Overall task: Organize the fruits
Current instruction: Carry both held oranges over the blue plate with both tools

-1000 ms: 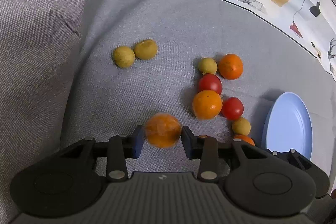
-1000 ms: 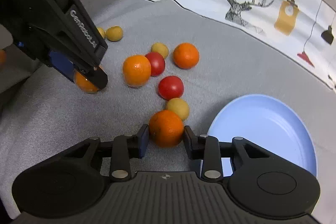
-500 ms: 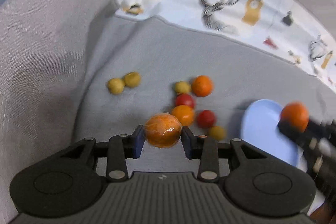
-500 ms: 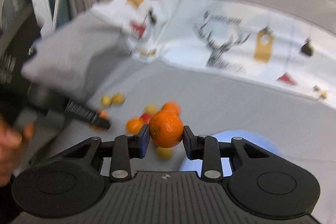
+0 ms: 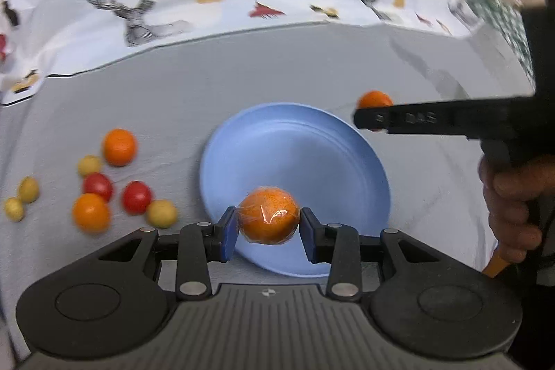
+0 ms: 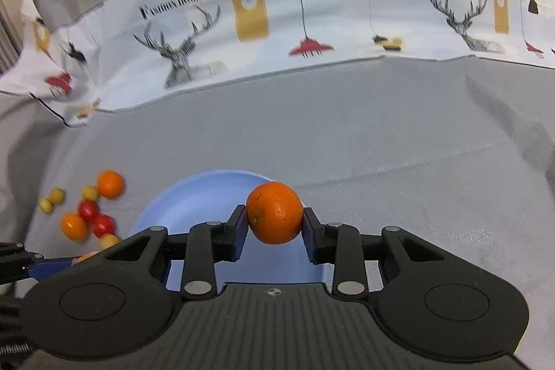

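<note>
My left gripper (image 5: 267,229) is shut on a plastic-wrapped orange (image 5: 267,214), held above the near part of the empty blue plate (image 5: 295,144). My right gripper (image 6: 274,224) is shut on a bare orange (image 6: 274,212), hanging over the plate's (image 6: 194,207) right rim. In the left wrist view the right gripper's fingers (image 5: 399,118) reach in from the right with that orange (image 5: 374,99) beyond the plate's far right edge. Left of the plate lie loose fruits: two oranges (image 5: 119,147), two red tomatoes (image 5: 137,196) and several small yellow fruits (image 5: 161,213).
Everything rests on a grey cloth (image 6: 381,134). A white printed cloth with deer and lamps (image 6: 277,23) runs along the back. A hand (image 5: 513,203) grips the right tool at the right edge of the left wrist view.
Both grippers lifted their oranges off the cloth and swung right, from the fruit pile to over the blue plate. Both wrists rolled, so the plate now sits centred in each view.
</note>
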Demonstrator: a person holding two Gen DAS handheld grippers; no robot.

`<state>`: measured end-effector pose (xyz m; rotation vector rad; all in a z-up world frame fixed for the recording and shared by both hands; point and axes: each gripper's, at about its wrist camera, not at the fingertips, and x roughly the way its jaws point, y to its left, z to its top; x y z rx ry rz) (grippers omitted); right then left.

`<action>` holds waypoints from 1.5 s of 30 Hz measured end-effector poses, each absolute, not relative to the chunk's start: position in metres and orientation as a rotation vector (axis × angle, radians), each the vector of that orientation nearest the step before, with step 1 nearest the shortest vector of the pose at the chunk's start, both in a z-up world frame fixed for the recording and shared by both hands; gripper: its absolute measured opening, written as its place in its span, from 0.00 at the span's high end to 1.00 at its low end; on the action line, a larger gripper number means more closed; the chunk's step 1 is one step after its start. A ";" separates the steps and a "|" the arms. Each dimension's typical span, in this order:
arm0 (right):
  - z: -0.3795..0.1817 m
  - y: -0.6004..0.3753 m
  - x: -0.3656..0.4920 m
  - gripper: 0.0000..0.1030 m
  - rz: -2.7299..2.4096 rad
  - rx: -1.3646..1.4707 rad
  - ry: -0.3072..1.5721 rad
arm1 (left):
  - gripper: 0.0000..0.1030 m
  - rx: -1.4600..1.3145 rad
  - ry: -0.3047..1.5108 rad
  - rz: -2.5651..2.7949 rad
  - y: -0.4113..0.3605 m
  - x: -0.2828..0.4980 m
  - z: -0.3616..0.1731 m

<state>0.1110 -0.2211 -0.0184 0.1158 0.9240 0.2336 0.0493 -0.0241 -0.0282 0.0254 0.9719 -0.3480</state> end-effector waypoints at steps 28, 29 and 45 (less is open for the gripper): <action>-0.027 -0.187 0.111 0.66 0.251 -0.011 0.973 | 0.59 0.114 1.082 -0.320 -0.043 0.067 -0.058; -0.026 -0.187 0.111 0.66 0.251 -0.013 0.972 | 0.59 0.114 1.082 -0.320 -0.044 0.068 -0.059; -0.025 -0.184 0.110 0.66 0.240 -0.008 0.966 | 0.59 0.130 1.083 -0.316 -0.047 0.067 -0.059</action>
